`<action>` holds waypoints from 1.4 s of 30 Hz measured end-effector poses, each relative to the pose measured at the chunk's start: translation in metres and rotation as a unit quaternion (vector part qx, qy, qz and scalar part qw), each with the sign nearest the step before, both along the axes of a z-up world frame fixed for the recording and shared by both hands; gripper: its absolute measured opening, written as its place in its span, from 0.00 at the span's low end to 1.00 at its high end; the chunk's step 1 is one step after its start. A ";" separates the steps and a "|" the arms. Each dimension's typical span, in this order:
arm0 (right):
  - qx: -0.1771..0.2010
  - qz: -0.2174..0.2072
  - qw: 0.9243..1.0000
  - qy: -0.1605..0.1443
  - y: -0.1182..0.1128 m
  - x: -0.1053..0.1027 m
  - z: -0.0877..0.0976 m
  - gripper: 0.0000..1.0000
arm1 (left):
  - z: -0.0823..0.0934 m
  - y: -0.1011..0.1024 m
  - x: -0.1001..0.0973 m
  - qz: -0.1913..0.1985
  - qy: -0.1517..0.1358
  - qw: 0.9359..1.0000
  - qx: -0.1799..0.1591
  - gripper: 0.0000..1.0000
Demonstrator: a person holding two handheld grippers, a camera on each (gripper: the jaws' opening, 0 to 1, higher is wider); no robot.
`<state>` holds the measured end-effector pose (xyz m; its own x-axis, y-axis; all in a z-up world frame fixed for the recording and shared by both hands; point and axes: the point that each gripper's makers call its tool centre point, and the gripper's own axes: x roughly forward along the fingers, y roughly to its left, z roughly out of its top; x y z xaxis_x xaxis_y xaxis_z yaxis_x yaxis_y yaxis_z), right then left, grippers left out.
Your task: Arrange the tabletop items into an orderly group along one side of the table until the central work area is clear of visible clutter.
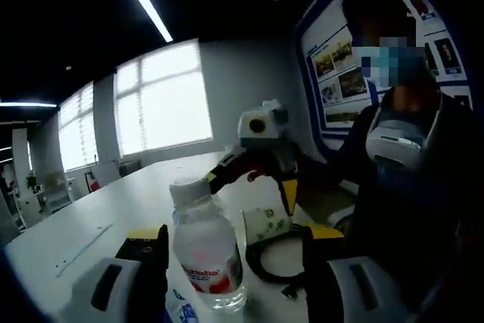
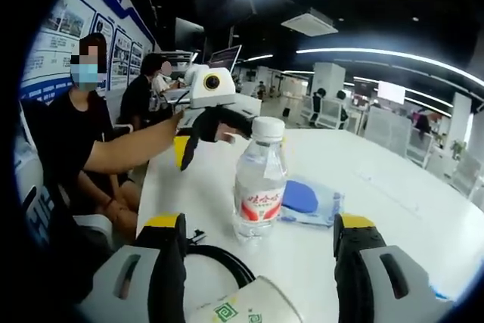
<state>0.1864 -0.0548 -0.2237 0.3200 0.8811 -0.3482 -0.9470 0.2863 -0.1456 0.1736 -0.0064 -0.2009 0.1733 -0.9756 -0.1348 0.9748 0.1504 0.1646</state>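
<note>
A clear water bottle (image 1: 206, 251) with a white cap and red label stands on the white table (image 1: 98, 213) between my left gripper's (image 1: 236, 232) open jaws, close to the left one. Beyond it the right gripper (image 1: 248, 187) faces me, open, with a white paper cup with green print (image 1: 266, 221) between its jaws. In the right gripper view the bottle (image 2: 259, 181) stands just ahead of my right gripper (image 2: 259, 222), open, with the cup (image 2: 242, 308) low between its jaws. The left gripper (image 2: 227, 141) sits behind the bottle, held by a hand.
A black cable (image 1: 266, 264) loops on the table beside the cup, cable (image 2: 223, 256). A blue pack (image 2: 304, 197) lies right of the bottle. A person (image 2: 72, 134) sits at the table's edge. More people and desks fill the room behind.
</note>
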 end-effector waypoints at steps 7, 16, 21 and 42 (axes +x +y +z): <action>-0.002 0.002 1.000 0.001 0.001 0.003 0.000 0.81 | 0.008 0.005 0.002 0.026 0.010 1.000 -0.006 1.00; -0.004 0.002 1.000 0.004 0.001 0.005 -0.002 0.81 | 0.008 0.006 -0.004 0.034 0.011 0.999 -0.009 1.00; -0.003 0.004 1.000 0.004 0.003 0.005 -0.002 0.81 | 0.006 0.010 -0.003 0.046 0.019 0.999 -0.016 1.00; 0.012 0.023 1.000 0.014 0.025 0.022 -0.013 0.74 | 0.001 0.022 -0.016 0.120 0.027 0.992 -0.037 1.00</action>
